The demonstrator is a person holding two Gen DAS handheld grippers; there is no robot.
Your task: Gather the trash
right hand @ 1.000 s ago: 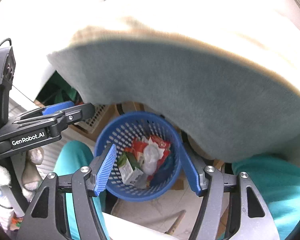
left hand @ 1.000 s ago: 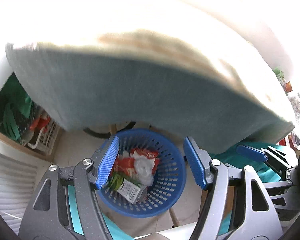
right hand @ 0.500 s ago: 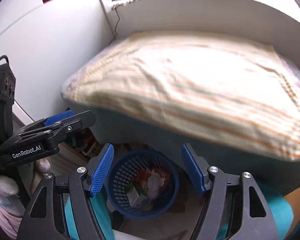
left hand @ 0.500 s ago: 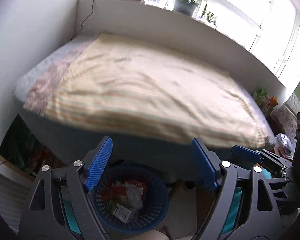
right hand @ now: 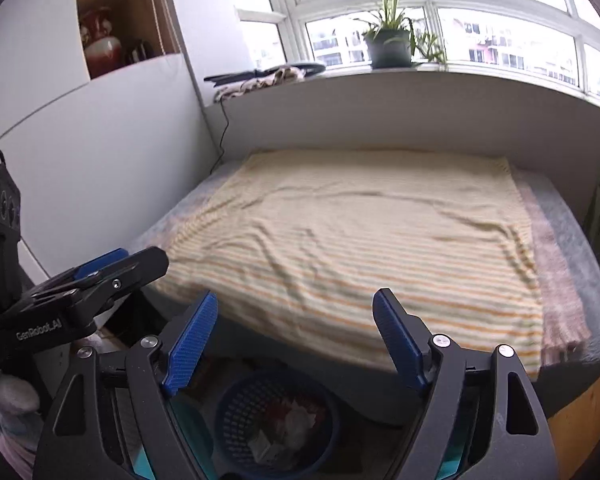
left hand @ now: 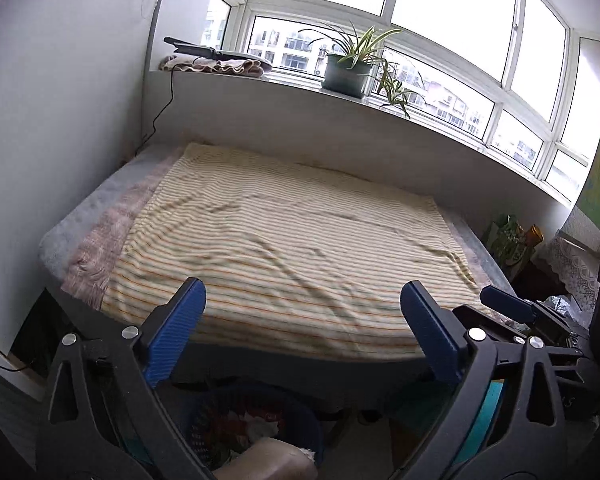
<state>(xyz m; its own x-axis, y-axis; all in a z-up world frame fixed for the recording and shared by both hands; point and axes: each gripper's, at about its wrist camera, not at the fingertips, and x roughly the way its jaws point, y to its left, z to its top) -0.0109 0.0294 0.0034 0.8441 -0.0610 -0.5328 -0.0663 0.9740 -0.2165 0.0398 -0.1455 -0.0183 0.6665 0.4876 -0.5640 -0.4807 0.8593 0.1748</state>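
Note:
A blue perforated basket (right hand: 236, 412) stands on the floor below the bed edge, holding red and white wrappers (right hand: 296, 416); it also shows dimly in the left wrist view (left hand: 304, 424). My left gripper (left hand: 300, 328) is open and empty, raised above the basket and facing the bed. My right gripper (right hand: 296, 332) is open and empty, also above the basket. The left gripper also shows at the left of the right wrist view (right hand: 112, 276).
A bed with a yellow striped blanket (left hand: 292, 248) fills the middle. A windowsill behind holds a potted plant (left hand: 348, 68) and a folded cloth (left hand: 216, 65). A white wall (left hand: 60, 128) stands at the left. Bags and clutter (left hand: 512, 240) sit at the right.
Both grippers have risen and tilted up from looking down into the basket under the bed edge to looking across the bed top toward the window. Both stay open.

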